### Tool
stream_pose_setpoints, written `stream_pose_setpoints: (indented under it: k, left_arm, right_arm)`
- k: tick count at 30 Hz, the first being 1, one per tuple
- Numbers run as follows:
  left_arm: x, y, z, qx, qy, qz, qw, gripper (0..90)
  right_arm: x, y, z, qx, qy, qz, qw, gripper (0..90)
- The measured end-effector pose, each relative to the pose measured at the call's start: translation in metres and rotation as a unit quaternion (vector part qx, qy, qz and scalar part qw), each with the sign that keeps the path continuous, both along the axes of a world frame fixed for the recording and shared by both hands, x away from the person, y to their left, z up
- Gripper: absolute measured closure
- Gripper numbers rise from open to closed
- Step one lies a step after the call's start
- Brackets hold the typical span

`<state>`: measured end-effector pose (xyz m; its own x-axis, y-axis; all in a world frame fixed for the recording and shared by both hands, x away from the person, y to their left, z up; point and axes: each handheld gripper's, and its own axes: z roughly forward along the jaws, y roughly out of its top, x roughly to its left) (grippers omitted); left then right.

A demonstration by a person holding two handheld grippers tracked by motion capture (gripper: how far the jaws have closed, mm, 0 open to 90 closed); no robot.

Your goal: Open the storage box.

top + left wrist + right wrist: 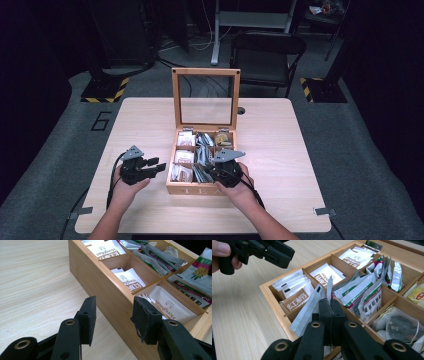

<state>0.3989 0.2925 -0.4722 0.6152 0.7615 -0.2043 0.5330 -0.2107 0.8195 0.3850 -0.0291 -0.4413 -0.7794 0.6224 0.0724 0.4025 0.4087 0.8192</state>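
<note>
- Your right gripper is pinching a silver sachet edge-on, fingers closed tight on it, over the front middle compartment of the tea box.
- You're probably lifting 1 sachet out, so go straight up and slow; the neighbouring packets are leaning right against it and might be dragging along.
- Your left gripper is sitting with fingers wide and empty, straddling the box's wall above the surface. I'd be bracing the box there.
</note>
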Motion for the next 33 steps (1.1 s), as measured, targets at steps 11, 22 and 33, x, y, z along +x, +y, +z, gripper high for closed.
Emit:
stream_pose_setpoints:
  k: [11,22,33]
  left_arm:
    - [0.000,0.001,0.000,0.000,0.001,-0.001,1.0000,54.0]
    - [0.000,0.000,-0.001,-0.001,0.002,0.000,1.0000,53.9]
    - [0.001,0.000,-0.001,-0.003,0.003,0.001,1.0000,53.9]
  right_arm:
    - [0.000,-0.003,0.016,0.001,-0.006,0.003,1.0000,89.9]
    - [0.002,-0.009,0.031,0.017,-0.008,0.001,0.9998,89.9]
    - [0.005,-0.018,0.045,0.026,-0.020,-0.001,0.9995,89.9]
